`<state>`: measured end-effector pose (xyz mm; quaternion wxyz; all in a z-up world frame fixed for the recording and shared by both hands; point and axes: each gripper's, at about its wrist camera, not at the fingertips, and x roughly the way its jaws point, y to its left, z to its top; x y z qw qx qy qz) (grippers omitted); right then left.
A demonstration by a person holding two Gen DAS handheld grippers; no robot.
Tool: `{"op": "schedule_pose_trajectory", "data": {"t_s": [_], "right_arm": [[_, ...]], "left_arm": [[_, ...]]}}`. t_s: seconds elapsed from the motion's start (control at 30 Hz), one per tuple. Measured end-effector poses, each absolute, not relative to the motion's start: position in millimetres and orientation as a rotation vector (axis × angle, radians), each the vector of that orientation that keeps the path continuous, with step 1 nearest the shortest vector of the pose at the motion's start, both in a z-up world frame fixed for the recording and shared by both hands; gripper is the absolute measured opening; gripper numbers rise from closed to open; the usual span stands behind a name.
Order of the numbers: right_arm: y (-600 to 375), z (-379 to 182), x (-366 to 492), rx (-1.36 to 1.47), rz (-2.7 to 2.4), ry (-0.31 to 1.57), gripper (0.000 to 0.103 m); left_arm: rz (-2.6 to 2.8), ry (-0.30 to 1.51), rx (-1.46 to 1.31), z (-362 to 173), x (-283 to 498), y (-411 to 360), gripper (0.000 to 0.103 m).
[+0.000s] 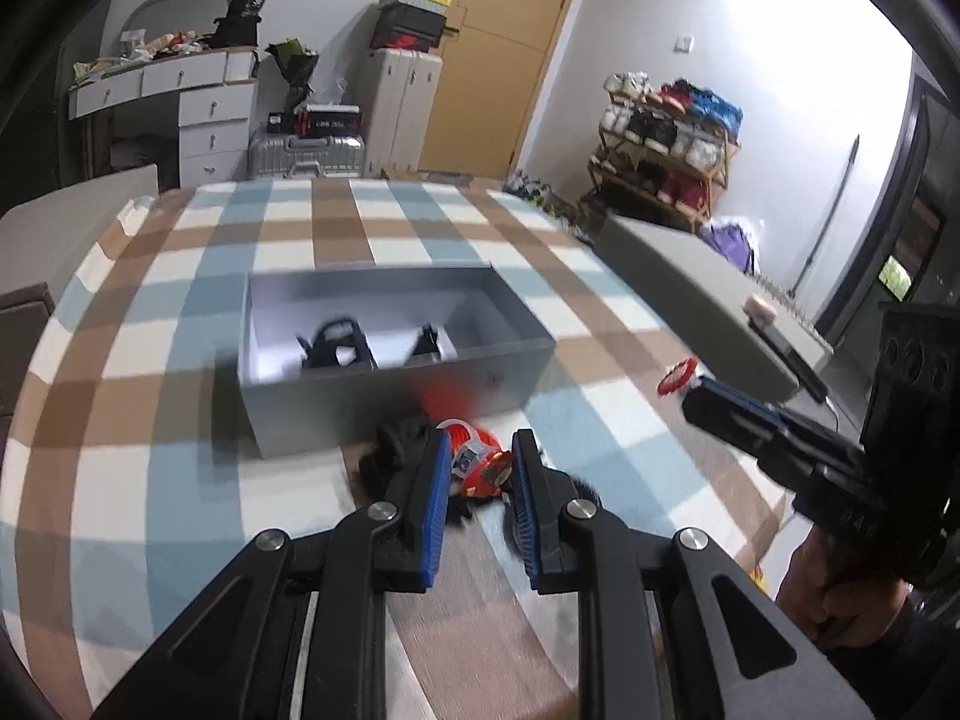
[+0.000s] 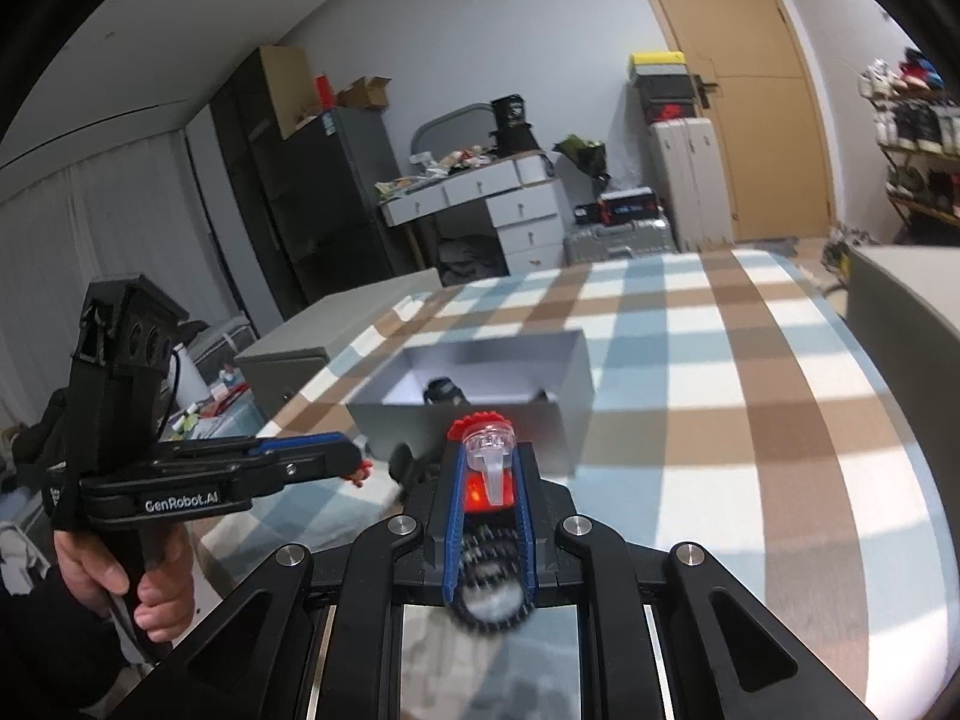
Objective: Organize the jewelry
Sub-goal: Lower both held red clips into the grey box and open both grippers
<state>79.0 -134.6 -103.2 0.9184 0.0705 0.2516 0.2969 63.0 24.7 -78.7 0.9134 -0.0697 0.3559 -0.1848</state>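
Observation:
A grey open box (image 1: 384, 402) sits on the checked tablecloth, with black hair accessories (image 1: 333, 345) inside; it also shows in the right wrist view (image 2: 480, 414). My left gripper (image 1: 480, 468) is shut on a red hair tie with a tag (image 1: 474, 459), just in front of the box, above a black furry piece (image 1: 390, 456). My right gripper (image 2: 487, 480) is shut on a red and black hair tie with a clear tag (image 2: 489, 456), held in the air right of the box. It shows in the left wrist view (image 1: 690, 387).
The grey box lid (image 1: 708, 294) lies on the table at the right, near the table edge. Behind the table stand a white desk (image 1: 192, 102), suitcases (image 1: 306, 150), a shoe rack (image 1: 666, 150) and a door.

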Motion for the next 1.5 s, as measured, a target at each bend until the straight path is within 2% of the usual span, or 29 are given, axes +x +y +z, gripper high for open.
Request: {"op": "schedule_pose_trajectory", "data": {"t_s": [0.57, 0.97, 1.5], "right_arm": [[-94.1, -78.4, 147.3, 0.094, 0.713, 0.477, 0.014], [-85.9, -94.6, 207.5, 0.146, 0.746, 0.608, 0.015], [-81.1, -120.5, 234.9, 0.172, 0.721, 0.731, 0.015]], "left_arm": [[-0.358, 0.675, -0.191, -60.9, 113.8, 42.9, 0.015], [-0.377, 0.723, -0.204, -74.6, 147.2, 40.1, 0.015], [-0.408, 0.786, -0.21, -90.9, 167.0, 33.0, 0.015]]}}
